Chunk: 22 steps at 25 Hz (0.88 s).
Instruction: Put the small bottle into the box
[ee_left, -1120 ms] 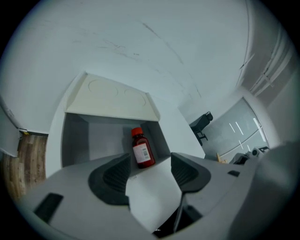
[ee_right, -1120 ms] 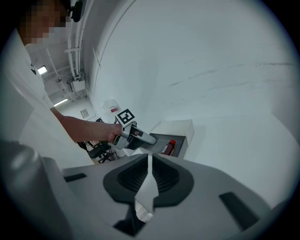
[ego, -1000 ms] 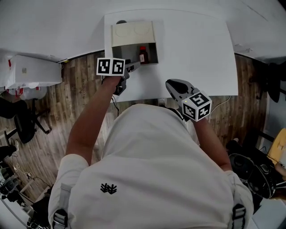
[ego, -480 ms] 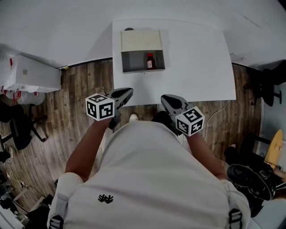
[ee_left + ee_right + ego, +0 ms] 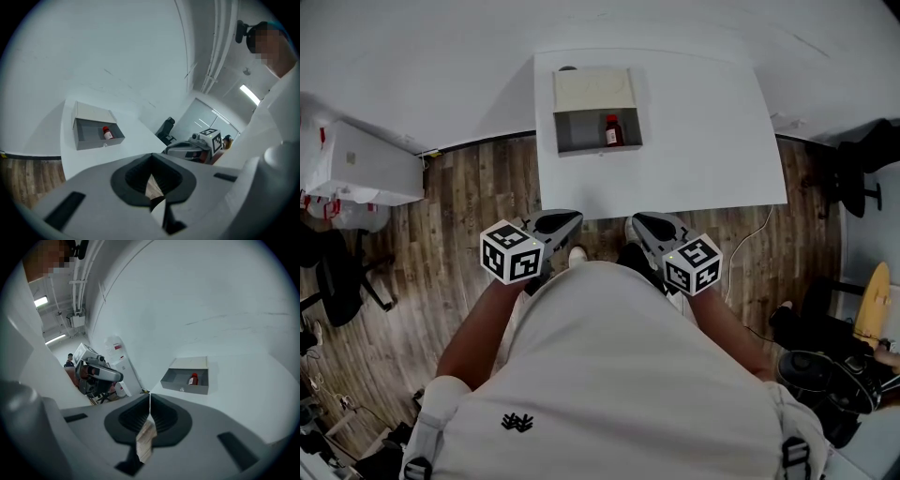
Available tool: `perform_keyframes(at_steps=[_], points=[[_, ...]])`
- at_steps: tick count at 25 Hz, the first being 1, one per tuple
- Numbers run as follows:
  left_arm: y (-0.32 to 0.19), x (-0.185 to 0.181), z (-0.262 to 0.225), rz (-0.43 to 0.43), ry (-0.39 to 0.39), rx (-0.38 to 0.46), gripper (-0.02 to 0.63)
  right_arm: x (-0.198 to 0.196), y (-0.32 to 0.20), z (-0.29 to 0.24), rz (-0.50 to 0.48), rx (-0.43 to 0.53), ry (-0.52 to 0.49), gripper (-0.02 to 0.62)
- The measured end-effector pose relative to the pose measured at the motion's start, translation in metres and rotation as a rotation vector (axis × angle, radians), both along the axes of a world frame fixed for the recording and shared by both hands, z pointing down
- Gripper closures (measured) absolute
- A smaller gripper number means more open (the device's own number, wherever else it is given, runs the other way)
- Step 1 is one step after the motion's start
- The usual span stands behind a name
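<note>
The small brown bottle with a red cap point(image 5: 612, 131) stands upright inside the open grey box point(image 5: 581, 146), whose lid point(image 5: 592, 89) is folded back, at the far side of the white table point(image 5: 703, 141). The same bottle point(image 5: 108, 133) point(image 5: 193, 378) also shows in both gripper views. My left gripper point(image 5: 572, 217) point(image 5: 151, 156) and right gripper point(image 5: 637, 222) point(image 5: 150, 397) hover close to my body, over the table's near edge. Both are shut with nothing between the jaws, and well short of the box.
A white cabinet point(image 5: 356, 169) stands on the wooden floor to the left, with a black office chair point(image 5: 342, 272) near it. Another dark chair point(image 5: 862, 164) is at the right. A cable point(image 5: 757, 239) hangs off the table's near right edge.
The left gripper has drawn back from beside the box to the table's near edge, leaving the bottle in the box. The right gripper has also pulled back a little.
</note>
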<state>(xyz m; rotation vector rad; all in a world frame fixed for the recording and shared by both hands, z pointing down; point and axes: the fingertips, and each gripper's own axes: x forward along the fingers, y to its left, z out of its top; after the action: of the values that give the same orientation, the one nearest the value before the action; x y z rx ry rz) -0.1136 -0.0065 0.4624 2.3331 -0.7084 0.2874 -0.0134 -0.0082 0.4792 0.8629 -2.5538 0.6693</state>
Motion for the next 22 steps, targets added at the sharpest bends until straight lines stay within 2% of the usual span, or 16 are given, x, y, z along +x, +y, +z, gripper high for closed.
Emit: perform_keyframes(at_steps=[8, 22], points=[[0.013, 0.001, -0.012, 0.023, 0.001, 0.034, 0.600, -0.002, 0.017, -0.004, 0.034, 0.006, 0.003, 0.586], [0.015, -0.004, -0.004, 0.011, -0.007, 0.012, 0.600, -0.007, 0.018, -0.007, 0.016, 0.017, 0.013, 0.589]])
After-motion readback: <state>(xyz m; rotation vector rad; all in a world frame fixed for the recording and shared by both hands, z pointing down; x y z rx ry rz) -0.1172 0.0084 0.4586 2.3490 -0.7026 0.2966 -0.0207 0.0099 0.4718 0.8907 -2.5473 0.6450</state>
